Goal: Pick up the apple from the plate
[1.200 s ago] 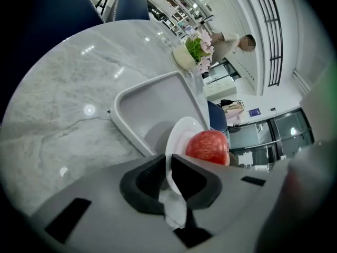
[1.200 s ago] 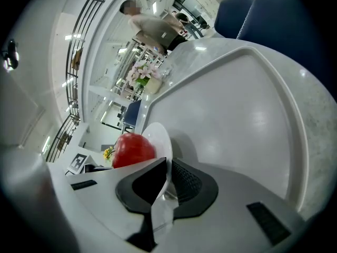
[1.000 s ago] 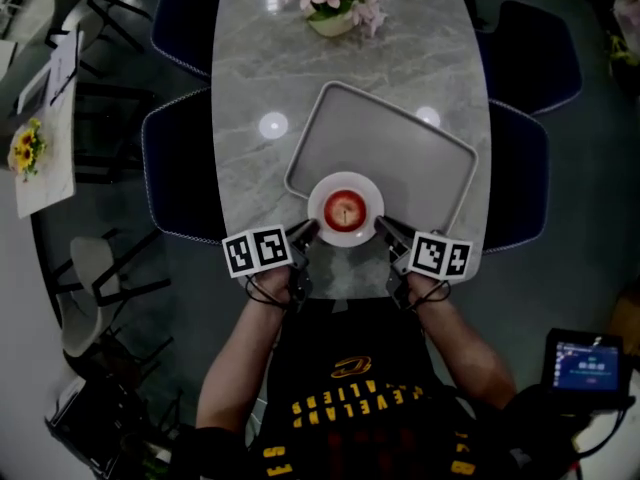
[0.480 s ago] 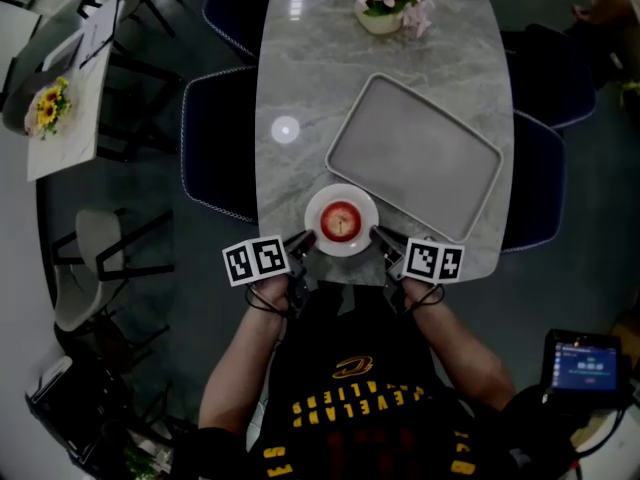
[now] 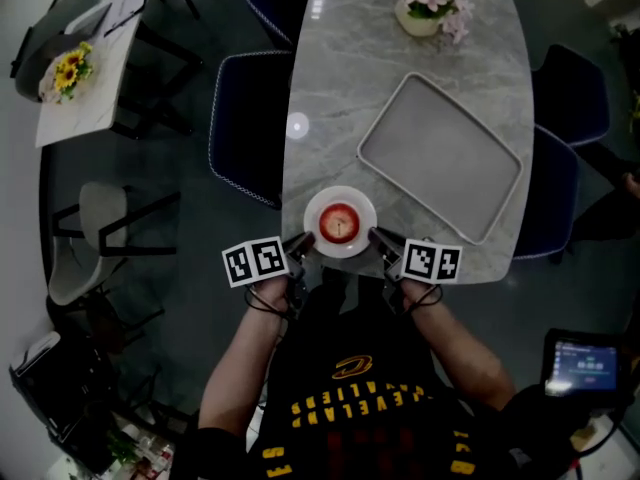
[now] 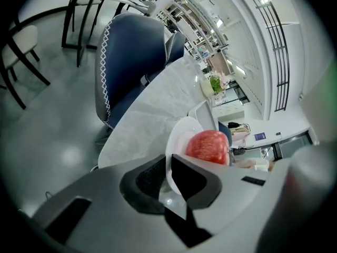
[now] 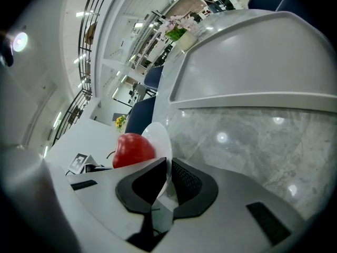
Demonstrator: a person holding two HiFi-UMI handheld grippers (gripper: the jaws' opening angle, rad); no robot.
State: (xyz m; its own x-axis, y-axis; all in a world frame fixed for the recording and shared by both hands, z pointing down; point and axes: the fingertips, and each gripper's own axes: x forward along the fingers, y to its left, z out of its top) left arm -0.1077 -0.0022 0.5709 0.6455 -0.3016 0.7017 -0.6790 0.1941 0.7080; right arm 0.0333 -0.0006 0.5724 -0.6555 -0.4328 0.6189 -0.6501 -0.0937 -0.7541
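Note:
A red apple sits on a small white plate at the near edge of the marble table. My left gripper is shut on the plate's left rim and my right gripper is shut on its right rim. In the left gripper view the plate runs edge-on between the jaws of the left gripper, with the apple just beyond. In the right gripper view the plate is likewise pinched by the right gripper, the apple to its left.
A grey rectangular tray lies on the table beyond the plate, to the right. A pot of pink flowers stands at the far end. Dark blue chairs flank the table on both sides. A side table with sunflowers is far left.
The plate with the apple, held by both grippers, has come off the tray's near corner toward me and is now apart from the tray at the table's near edge.

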